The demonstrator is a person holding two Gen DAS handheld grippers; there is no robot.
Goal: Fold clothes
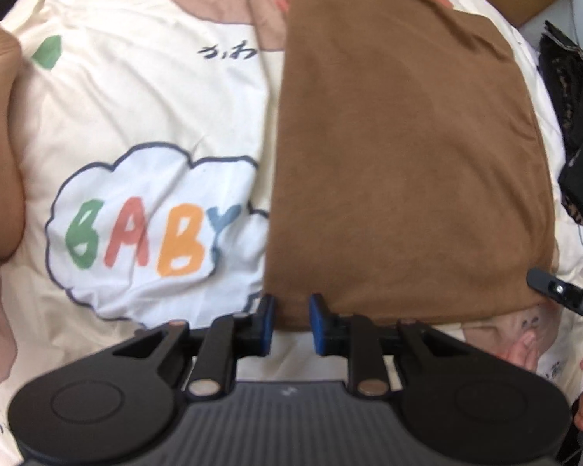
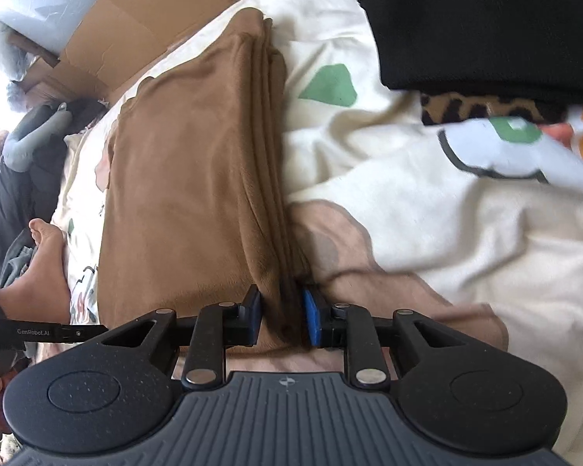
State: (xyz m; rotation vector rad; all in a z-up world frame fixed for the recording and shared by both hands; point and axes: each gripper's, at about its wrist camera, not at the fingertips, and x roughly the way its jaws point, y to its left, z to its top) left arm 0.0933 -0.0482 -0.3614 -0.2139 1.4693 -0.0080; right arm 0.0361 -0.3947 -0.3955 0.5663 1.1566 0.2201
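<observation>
Brown, soft folded garment (image 1: 404, 155) on cream printed bedding (image 1: 136, 97), both tongs (image 1: 290, 324) (image 2: 280, 320) parted around its layered edge.

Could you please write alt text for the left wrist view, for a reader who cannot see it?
A folded brown garment lies on a cream bedsheet printed with a "BABY" cloud. The left gripper, jaws open, sits at the garment's near left corner.

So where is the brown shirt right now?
The folded brown cotton shirt lies on the cream cartoon bedsheet, right of the "BABY" cloud print, its near edge between both hand-held grippers' blue pads.
</observation>
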